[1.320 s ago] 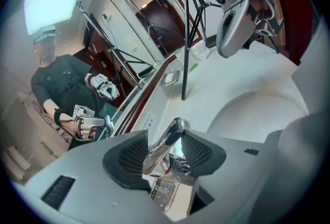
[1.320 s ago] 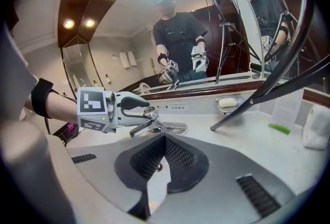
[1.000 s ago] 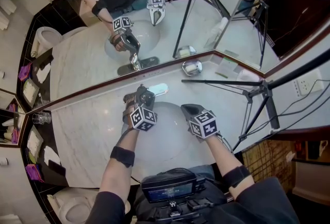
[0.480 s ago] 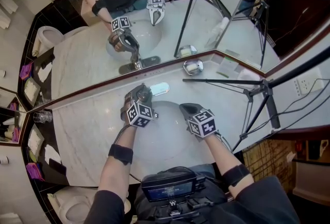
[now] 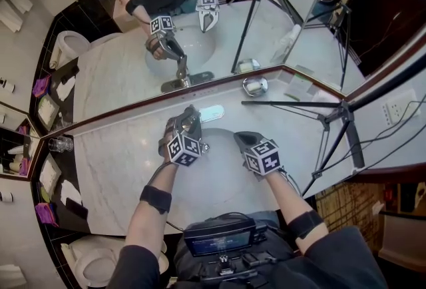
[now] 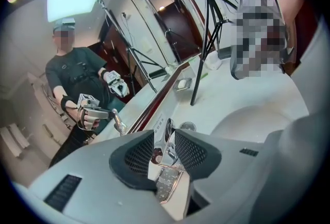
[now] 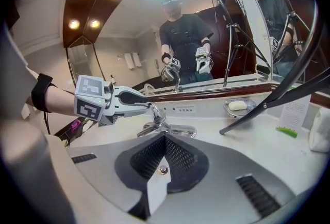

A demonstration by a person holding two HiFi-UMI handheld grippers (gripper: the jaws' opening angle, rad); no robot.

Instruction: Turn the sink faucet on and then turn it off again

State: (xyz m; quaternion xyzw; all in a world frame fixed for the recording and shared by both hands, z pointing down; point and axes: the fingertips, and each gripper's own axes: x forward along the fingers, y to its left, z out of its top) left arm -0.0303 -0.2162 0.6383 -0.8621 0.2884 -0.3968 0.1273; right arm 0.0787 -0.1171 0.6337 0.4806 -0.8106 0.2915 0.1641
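Note:
The chrome faucet [image 5: 200,116] stands at the back rim of the white basin [image 5: 223,171]. My left gripper [image 5: 189,122] reaches over it from the left. Its jaws have just been closing, and the pads now press on the faucet handle [image 6: 166,146] from both sides. In the right gripper view the left gripper [image 7: 148,102] sits on top of the faucet [image 7: 166,127]. My right gripper [image 5: 241,140] hangs over the basin's right half, shut with nothing in it [image 7: 164,139]. The drain [image 7: 163,170] shows below its tips.
A soap dish [image 5: 255,86] with a bar of soap rests by the mirror to the right. A black tripod [image 5: 333,114] stands on the counter's right side, one leg lying across it. A glass [image 5: 60,144] sits at the far left. A toilet [image 5: 93,268] is below left.
My left gripper's jaws have narrowed onto the faucet handle and the gripper has shifted slightly toward the faucet. The right gripper has stayed where it was.

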